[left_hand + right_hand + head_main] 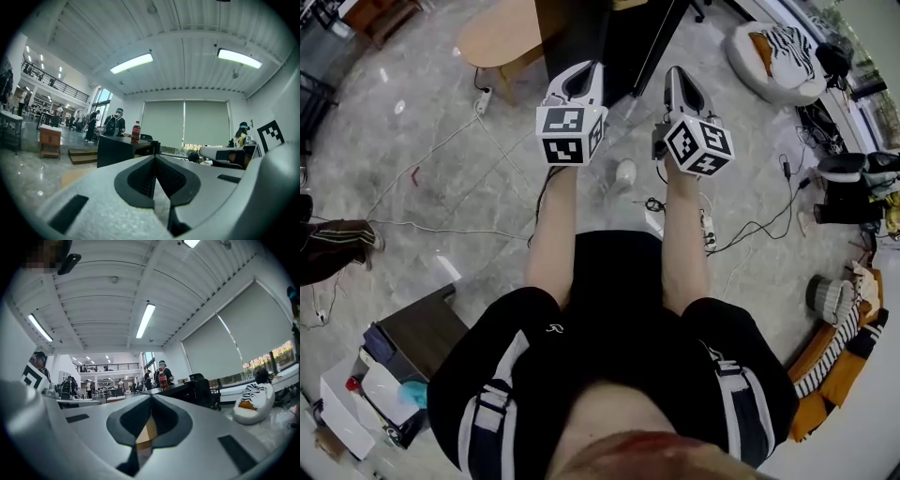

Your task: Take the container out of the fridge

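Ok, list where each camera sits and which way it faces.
Head view: on the person's head, facing steeply down at the grey stone floor; forearms, left gripper, right gripper show.
Left gripper view: on that gripper, facing along its shut jaws across the hall; right gripper at right.
Right gripper view: on that gripper, facing along its shut jaws; left gripper at left.
Shared: both gripper views show the red-labelled dark drink bottle on the black desk.
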